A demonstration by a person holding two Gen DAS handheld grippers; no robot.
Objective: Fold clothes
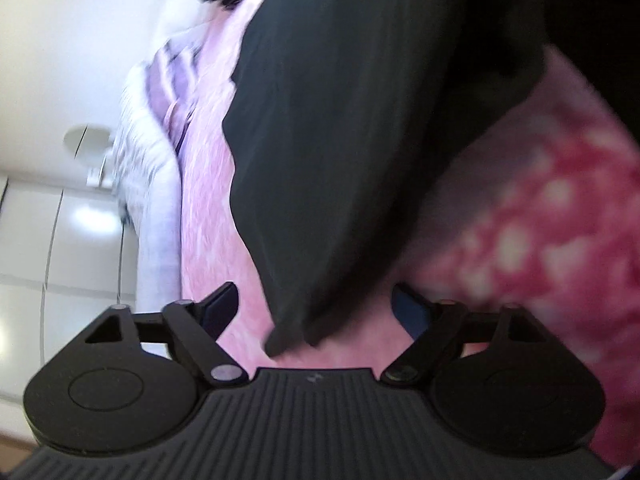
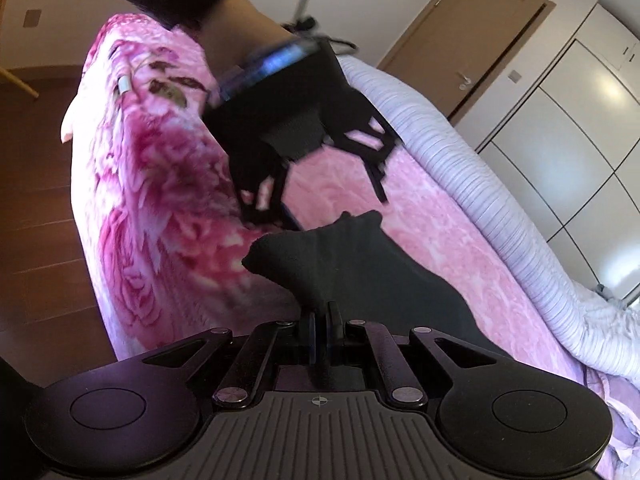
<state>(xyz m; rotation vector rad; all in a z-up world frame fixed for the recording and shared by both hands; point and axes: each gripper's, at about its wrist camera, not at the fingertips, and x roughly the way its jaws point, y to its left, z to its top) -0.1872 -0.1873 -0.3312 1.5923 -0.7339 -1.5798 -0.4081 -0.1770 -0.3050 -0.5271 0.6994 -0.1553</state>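
Right wrist, claw (image 2: 322, 320) pinching black garment (image 2: 360, 268)

Home bedroom: bed with pink floral blanket (image 2: 160, 184), wardrobe (image 2: 560, 160), wooden door (image 2: 472, 40).

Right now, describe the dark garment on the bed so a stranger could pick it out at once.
Start from the bed covered by a pink floral plush blanket, edged on its far side by a white striped quilt. On the paler pink middle lies a plain black cloth garment, its near edge pinched in the shut right gripper. It is the only dark, unpatterned fabric there.
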